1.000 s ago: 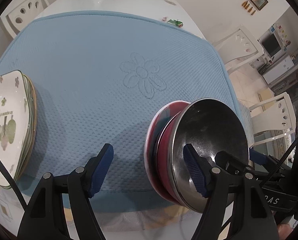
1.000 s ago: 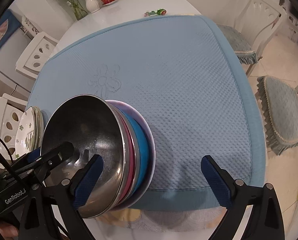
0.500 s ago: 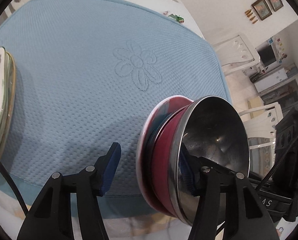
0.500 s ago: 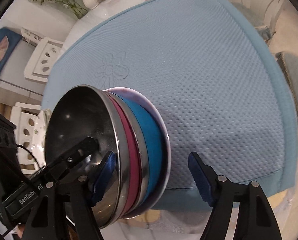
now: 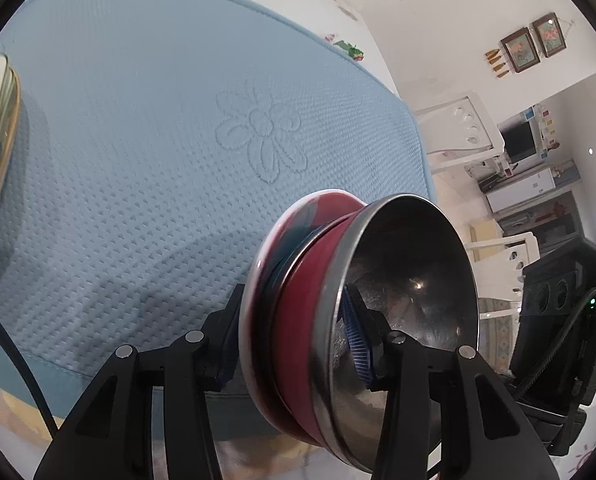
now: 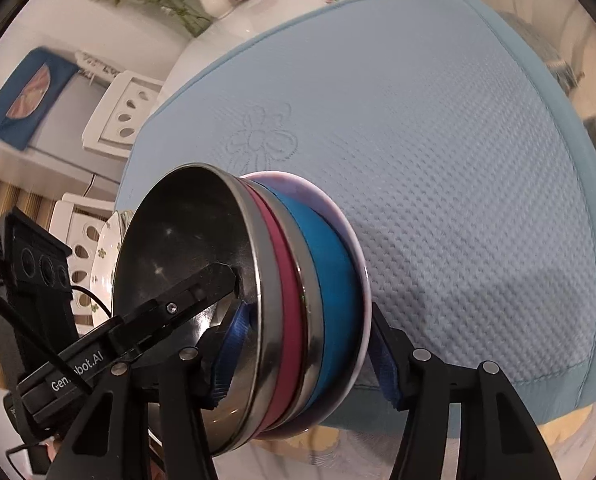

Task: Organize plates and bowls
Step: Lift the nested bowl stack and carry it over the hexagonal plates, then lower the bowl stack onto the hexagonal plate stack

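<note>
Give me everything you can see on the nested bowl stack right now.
The bowl stack is tipped on edge, mouths sideways, above the near edge of the blue mat. Order: a shiny steel bowl innermost, then a magenta-sided bowl, a blue-sided bowl, both steel-rimmed, and a pale pink-white plate at the back. Both the left gripper and right gripper clamp it, one pad inside the steel bowl, the other behind the plate.

White walls (image 5: 438,32) with 2 framed pictures (image 5: 532,42); white chairs (image 6: 124,114) ring the table.
</note>
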{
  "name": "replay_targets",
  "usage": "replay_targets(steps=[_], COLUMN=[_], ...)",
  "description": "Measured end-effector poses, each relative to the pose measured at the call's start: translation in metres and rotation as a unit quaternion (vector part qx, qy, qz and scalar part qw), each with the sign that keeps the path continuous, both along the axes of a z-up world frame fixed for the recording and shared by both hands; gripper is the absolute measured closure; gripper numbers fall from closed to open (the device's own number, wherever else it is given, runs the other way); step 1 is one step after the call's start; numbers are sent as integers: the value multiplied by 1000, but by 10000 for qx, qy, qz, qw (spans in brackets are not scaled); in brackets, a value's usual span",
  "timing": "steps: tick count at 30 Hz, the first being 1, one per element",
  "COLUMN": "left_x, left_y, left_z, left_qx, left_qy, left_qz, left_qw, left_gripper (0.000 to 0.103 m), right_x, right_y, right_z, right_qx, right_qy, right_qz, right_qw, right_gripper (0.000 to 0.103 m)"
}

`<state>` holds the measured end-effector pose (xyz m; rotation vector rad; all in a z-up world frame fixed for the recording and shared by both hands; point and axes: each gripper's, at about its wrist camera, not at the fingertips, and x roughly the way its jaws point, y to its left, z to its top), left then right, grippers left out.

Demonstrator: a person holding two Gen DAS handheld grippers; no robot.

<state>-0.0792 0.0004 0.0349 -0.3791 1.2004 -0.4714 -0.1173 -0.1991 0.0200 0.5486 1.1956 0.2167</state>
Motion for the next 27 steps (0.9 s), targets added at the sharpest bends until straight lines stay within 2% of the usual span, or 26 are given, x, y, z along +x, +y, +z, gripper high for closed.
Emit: replay_targets(steps=[6, 15, 22, 27], left_x=[3, 4, 16, 28], left_y=[11, 68, 152, 206], left_z=[7, 52, 95, 104], left_qx=[-15, -172, -89, 83], left_qy=[15, -246, -441, -583], left_qz=[269, 770, 1101, 1123], left_qw=[9996, 9966, 9929, 9919], left_gripper=[62, 62, 62, 62], right_x=[8, 23, 42, 57], right_y=[18, 72, 160, 225], right_z=[11, 58, 98, 102], right_qx=[-169, -290, -262, -195], right_qy=[-69, -301, -528, -537], right_qz=[132, 355, 542, 713], right_qw=[9997, 9985, 9968, 9958], right_gripper=[48, 48, 48, 48])
